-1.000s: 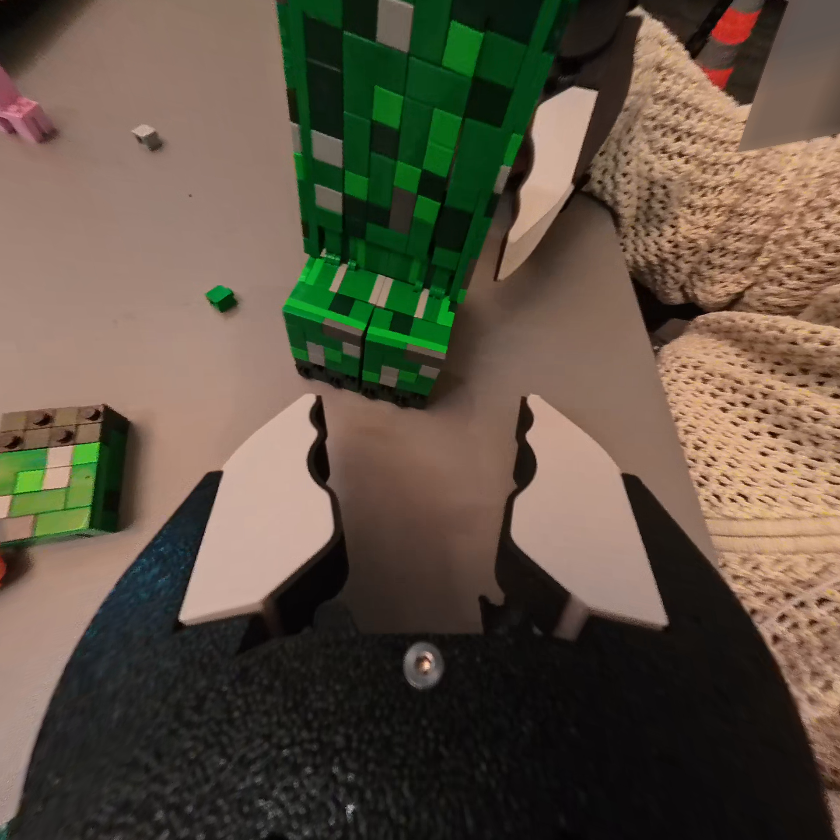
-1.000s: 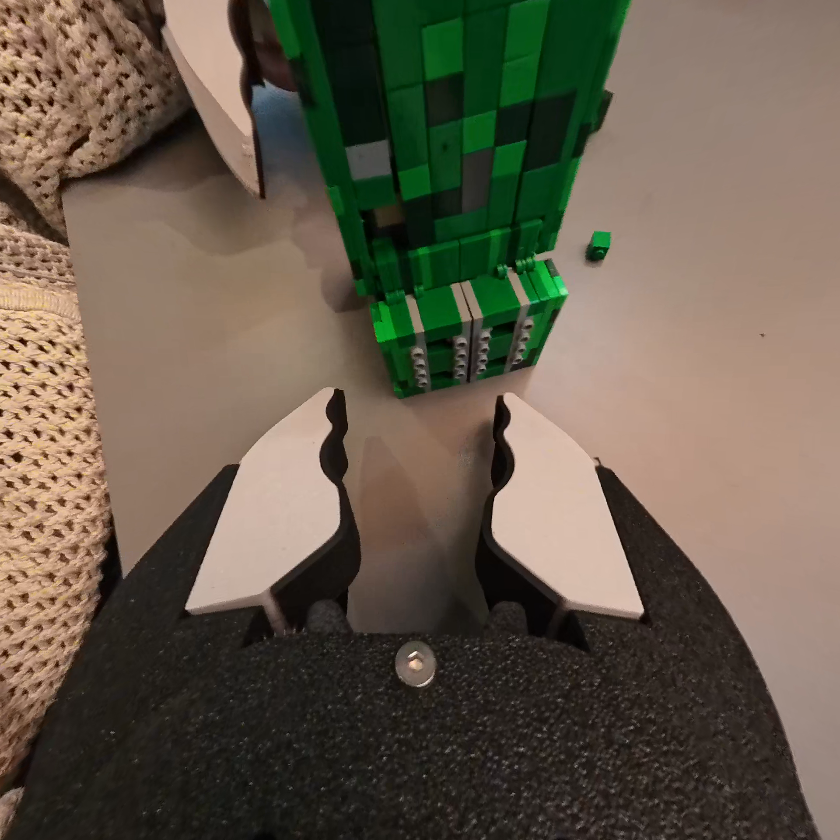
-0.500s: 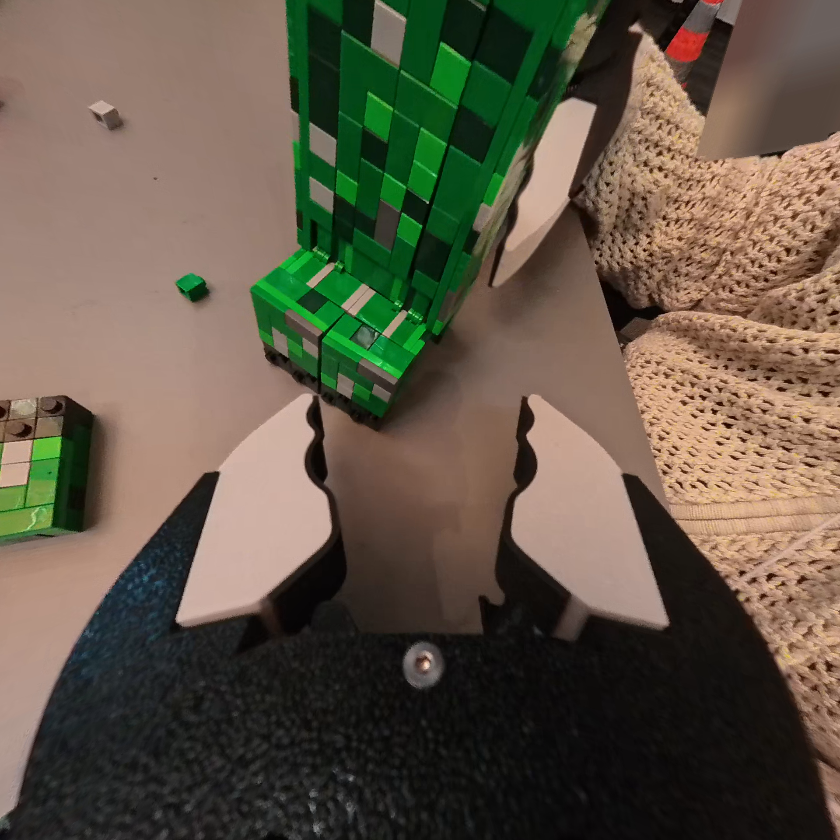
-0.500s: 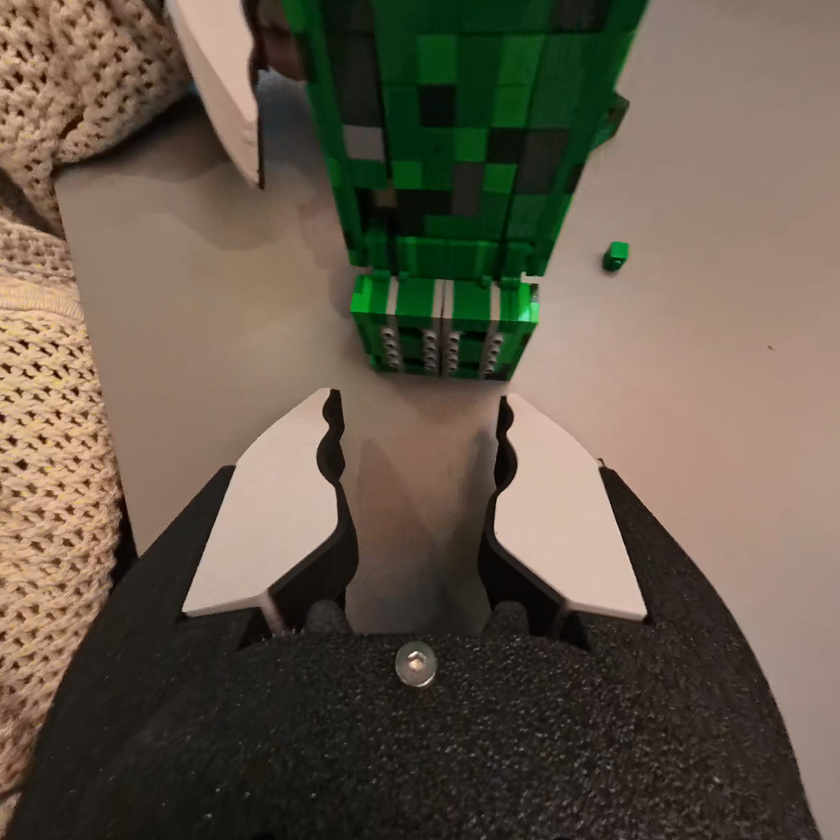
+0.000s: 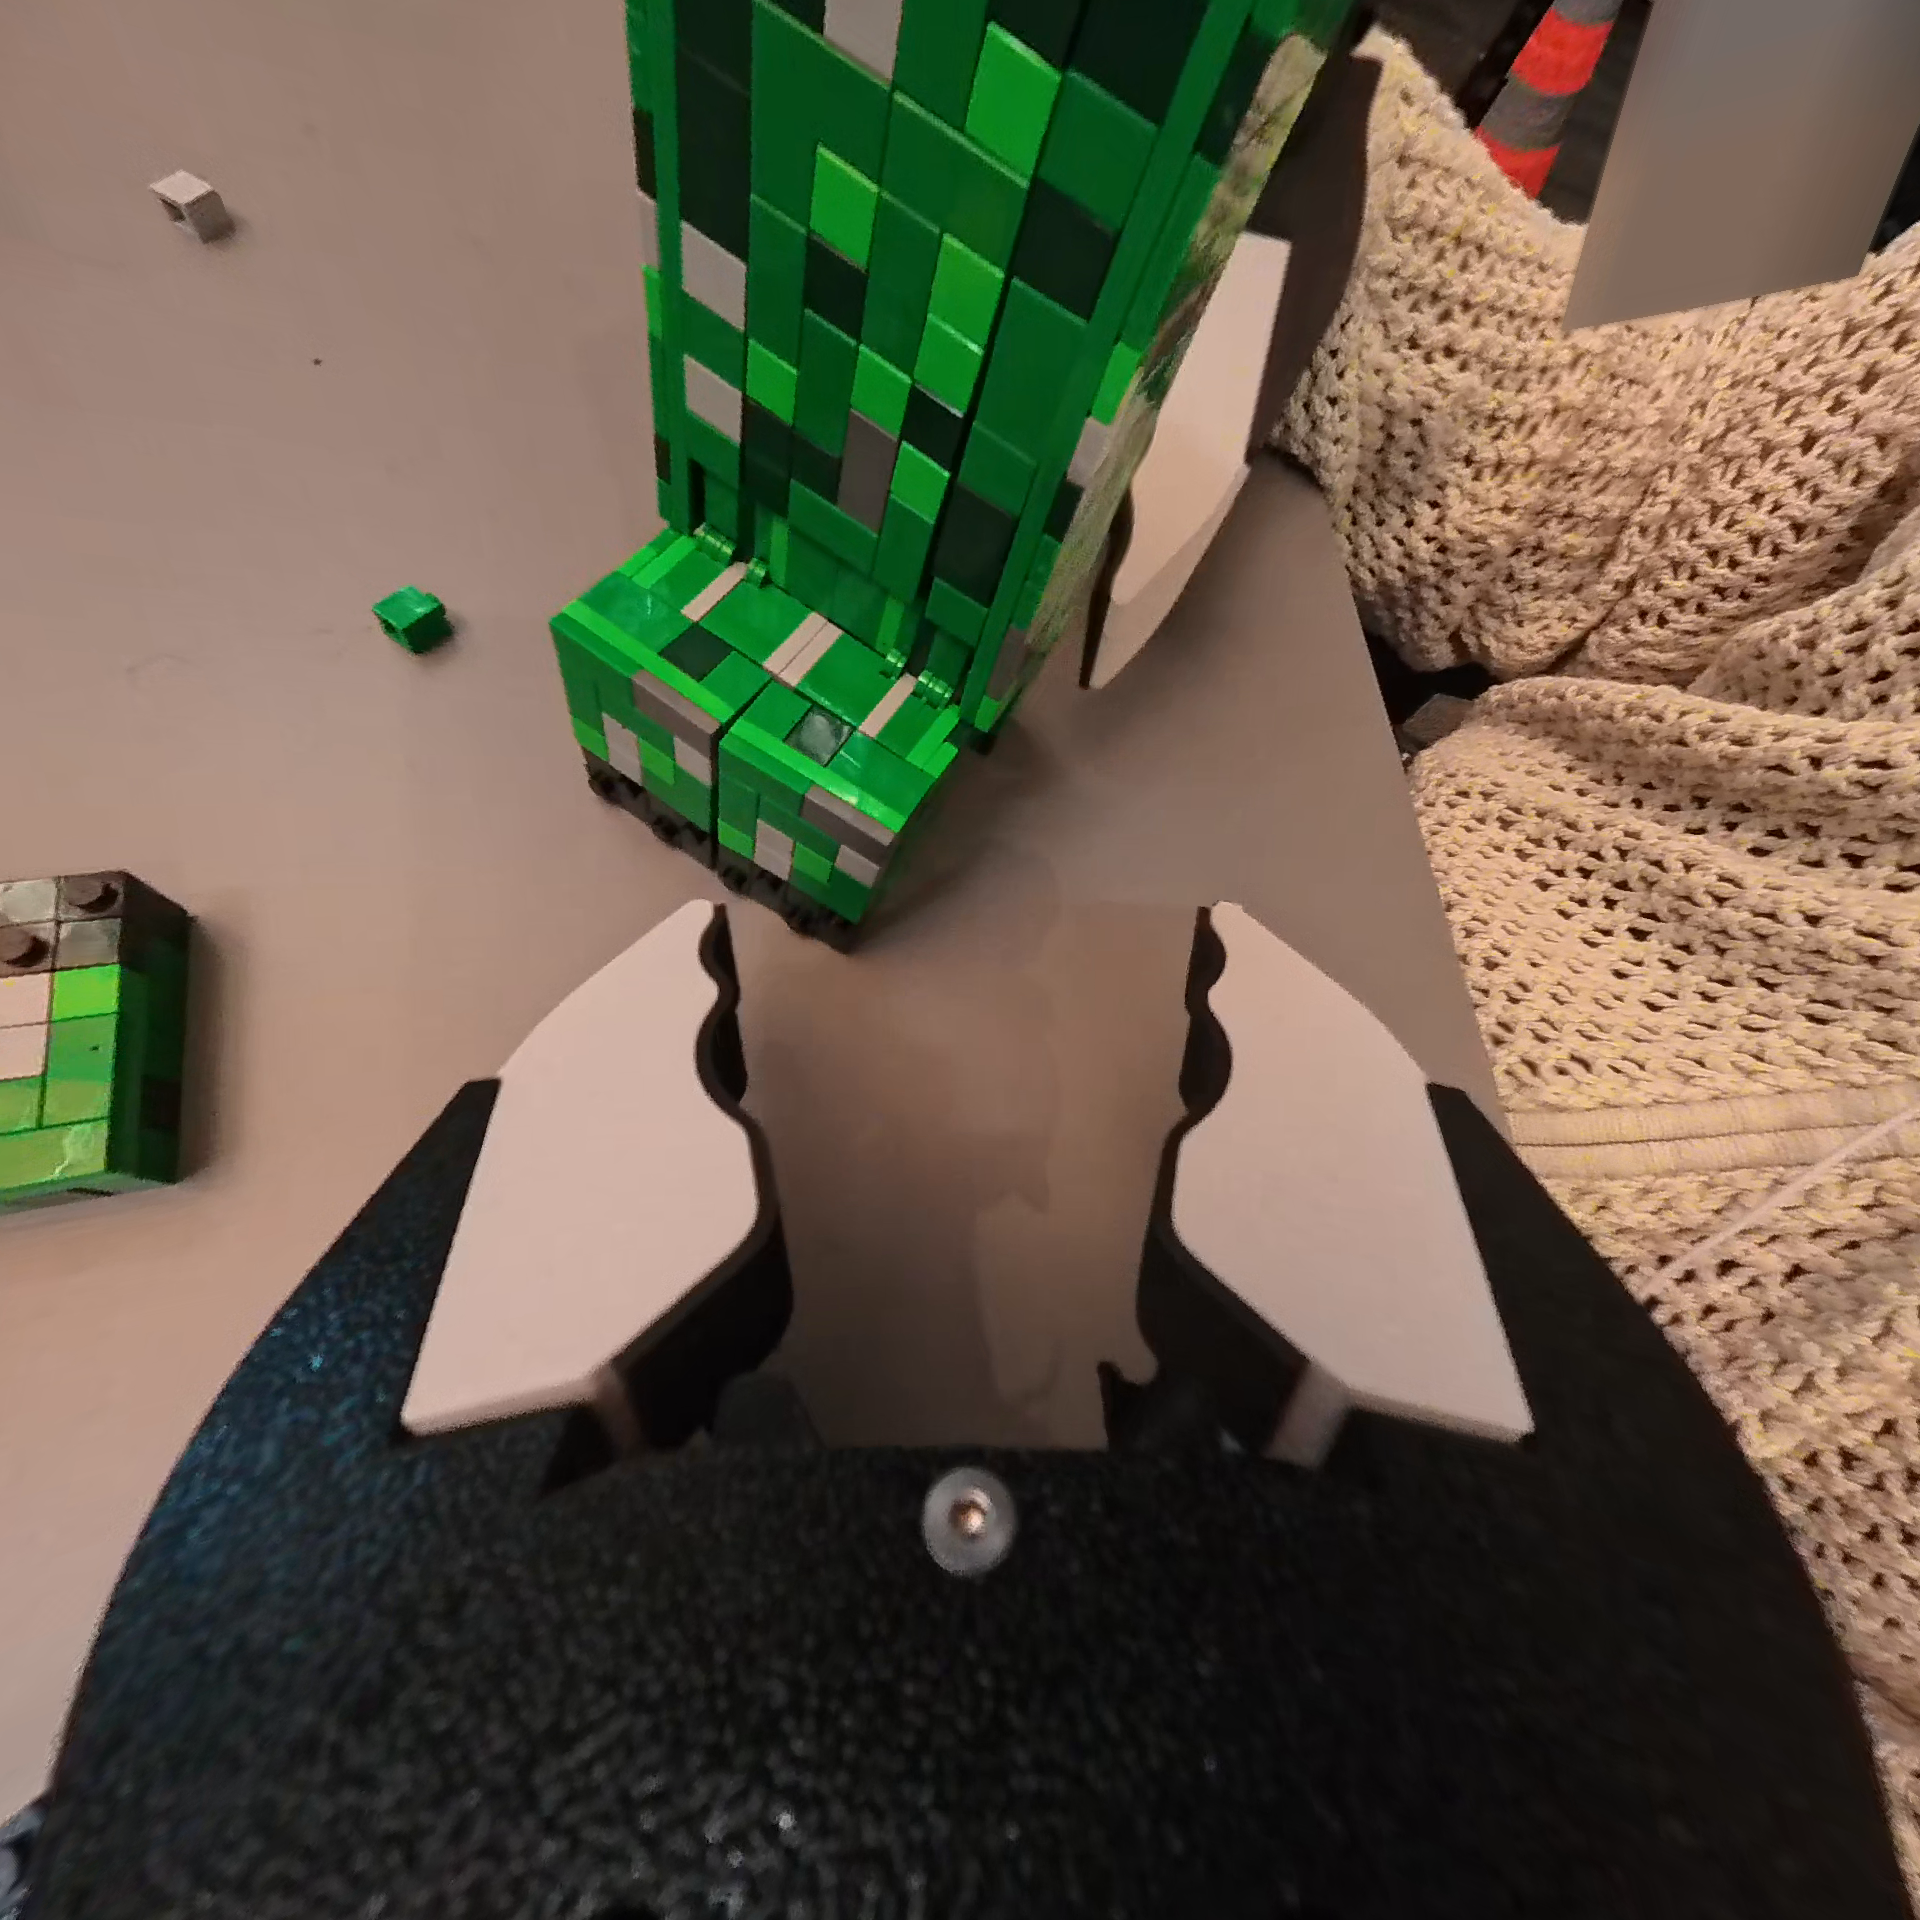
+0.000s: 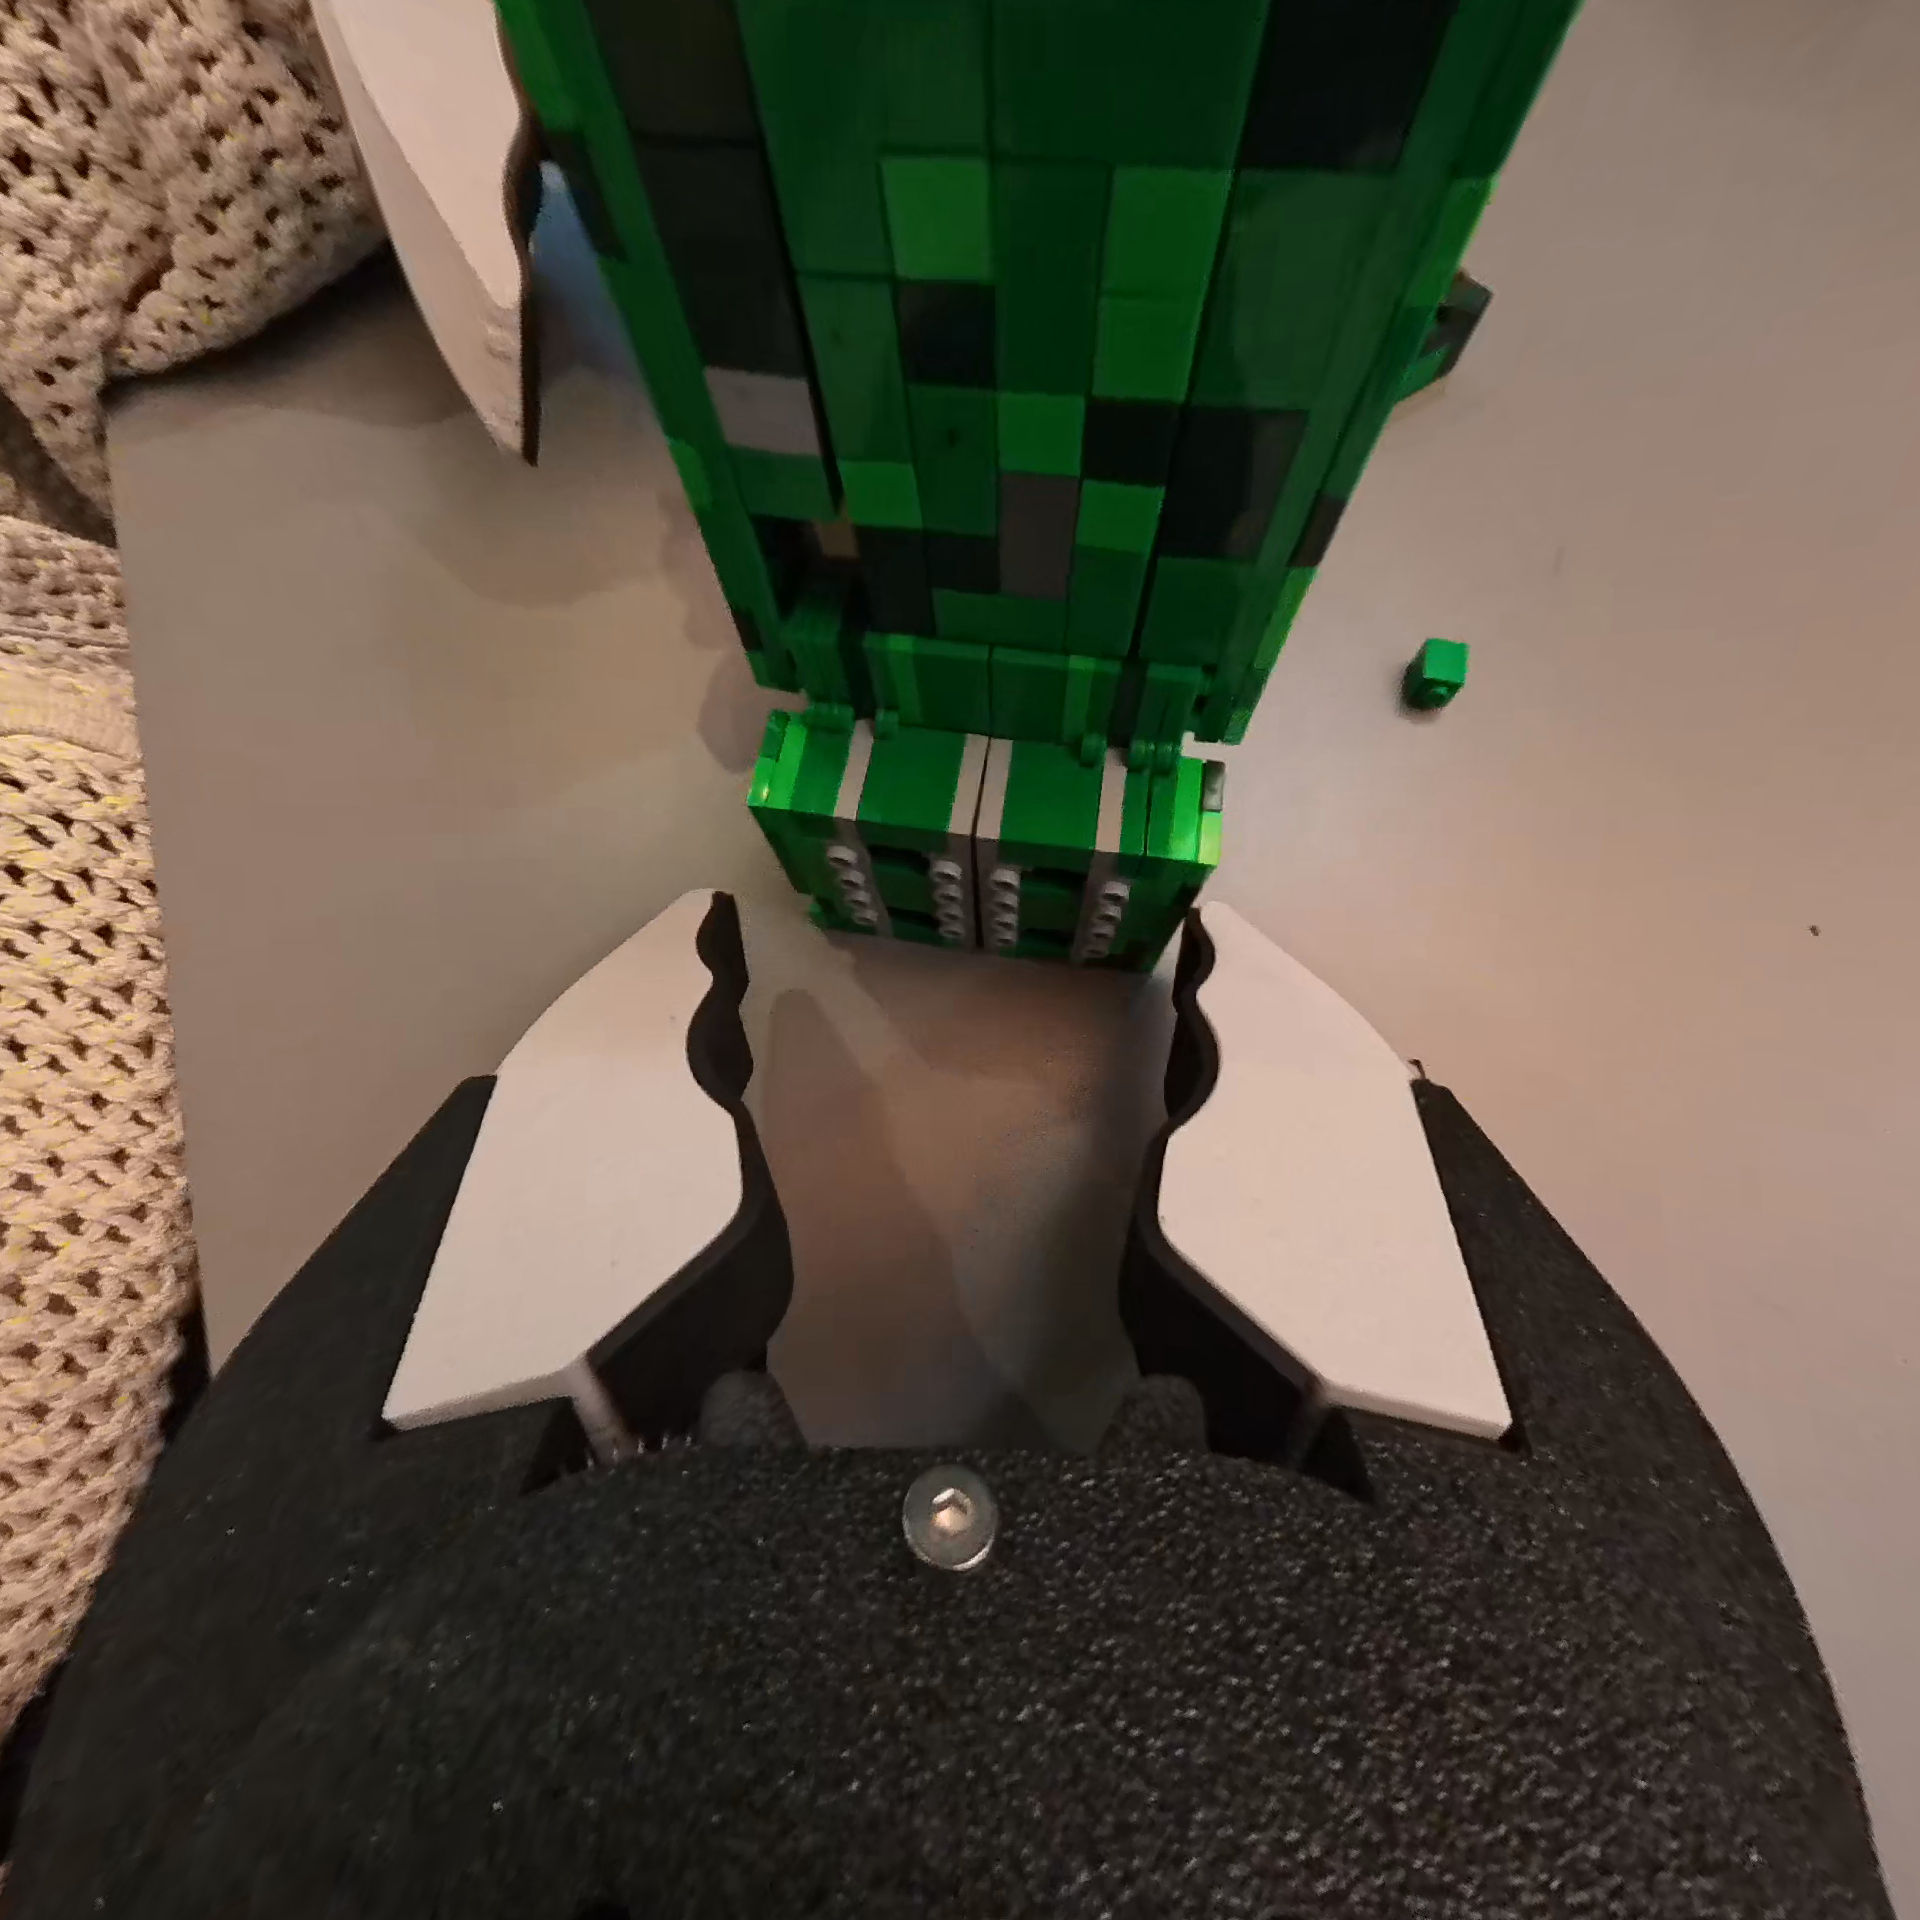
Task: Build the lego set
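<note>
Closer now to the tall green tiled brick figure [image 6: 997,416] in the right wrist view: its studded feet just ahead of the open tips of the right gripper [image 6: 956,925], well apart one second ago. Seen square-on here, no more turned. In the left wrist view, turned more to a corner, front feet [image 5: 748,769] shifted left and nearer the left gripper [image 5: 961,914]. Slid toward the left edge and partly cut off: the flat green and black brick block [image 5: 83,1039]. Moved slightly right on the grey surface [image 5: 312,436]: small loose green brick [image 5: 411,619].
</note>
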`<control>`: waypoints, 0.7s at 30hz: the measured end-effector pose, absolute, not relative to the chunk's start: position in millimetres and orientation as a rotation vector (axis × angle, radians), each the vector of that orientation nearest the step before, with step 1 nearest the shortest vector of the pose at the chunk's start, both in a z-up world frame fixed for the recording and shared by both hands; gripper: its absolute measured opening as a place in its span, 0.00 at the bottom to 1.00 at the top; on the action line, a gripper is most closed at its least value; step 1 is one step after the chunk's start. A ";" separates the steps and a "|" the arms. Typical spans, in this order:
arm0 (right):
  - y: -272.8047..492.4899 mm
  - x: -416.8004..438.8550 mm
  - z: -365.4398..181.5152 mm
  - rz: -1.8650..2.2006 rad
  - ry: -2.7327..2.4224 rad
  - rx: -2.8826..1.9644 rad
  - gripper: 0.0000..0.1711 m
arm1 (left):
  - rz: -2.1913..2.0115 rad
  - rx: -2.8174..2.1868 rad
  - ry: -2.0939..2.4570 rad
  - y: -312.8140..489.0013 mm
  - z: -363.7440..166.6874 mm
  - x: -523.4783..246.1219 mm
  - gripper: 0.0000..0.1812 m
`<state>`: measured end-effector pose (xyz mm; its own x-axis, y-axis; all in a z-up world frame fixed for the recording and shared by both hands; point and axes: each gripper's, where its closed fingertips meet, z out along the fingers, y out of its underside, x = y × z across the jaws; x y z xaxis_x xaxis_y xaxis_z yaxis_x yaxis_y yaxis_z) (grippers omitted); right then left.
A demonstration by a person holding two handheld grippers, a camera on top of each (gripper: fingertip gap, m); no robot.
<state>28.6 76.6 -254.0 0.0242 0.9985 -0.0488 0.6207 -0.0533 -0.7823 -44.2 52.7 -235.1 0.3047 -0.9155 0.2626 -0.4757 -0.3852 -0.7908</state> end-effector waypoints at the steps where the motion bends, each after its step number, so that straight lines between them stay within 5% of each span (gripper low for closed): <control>1: 75.4 28.4 -254.3 0.837 -1.658 -1.729 0.46 | -0.958 -1.983 1.227 53.4 -234.5 -45.2 0.46; 21: 22.4 2.5 -258.7 0.859 -1.806 -1.620 0.43 | -0.919 -1.964 1.091 68.8 -220.1 -76.5 0.45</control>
<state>2.5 22.4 -258.7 -0.1131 0.9935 -0.0102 0.6347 0.0643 -0.7701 -76.5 68.8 -220.1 0.3934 -0.8865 0.2438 -0.3907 -0.4012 -0.8285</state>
